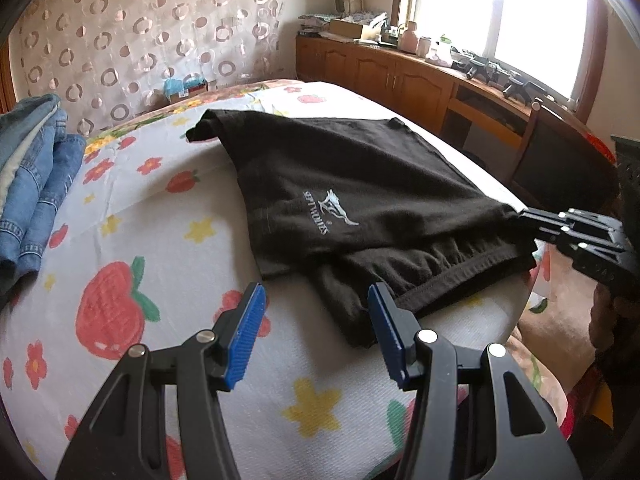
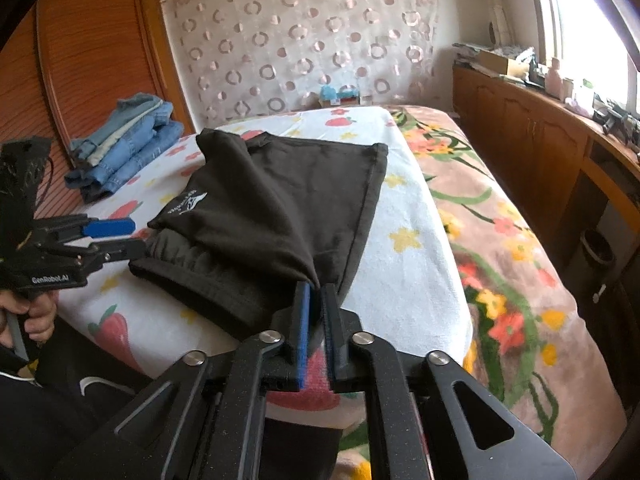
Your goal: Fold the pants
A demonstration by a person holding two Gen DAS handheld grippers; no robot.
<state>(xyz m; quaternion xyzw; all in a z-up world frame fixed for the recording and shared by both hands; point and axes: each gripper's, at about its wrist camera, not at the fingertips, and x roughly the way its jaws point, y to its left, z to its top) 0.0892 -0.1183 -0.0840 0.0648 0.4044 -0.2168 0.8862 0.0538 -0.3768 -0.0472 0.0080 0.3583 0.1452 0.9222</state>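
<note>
Fingers of the right gripper (image 2: 314, 320) pinch a corner of the black pants (image 1: 360, 204) on the bed (image 1: 168, 216); the left gripper (image 1: 316, 320), spread open, hovers at the waistband's opposite end

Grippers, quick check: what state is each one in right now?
Left tool: open, holding nothing, at the black pants' near edge.
Right tool: shut on a corner of the pants.
</note>
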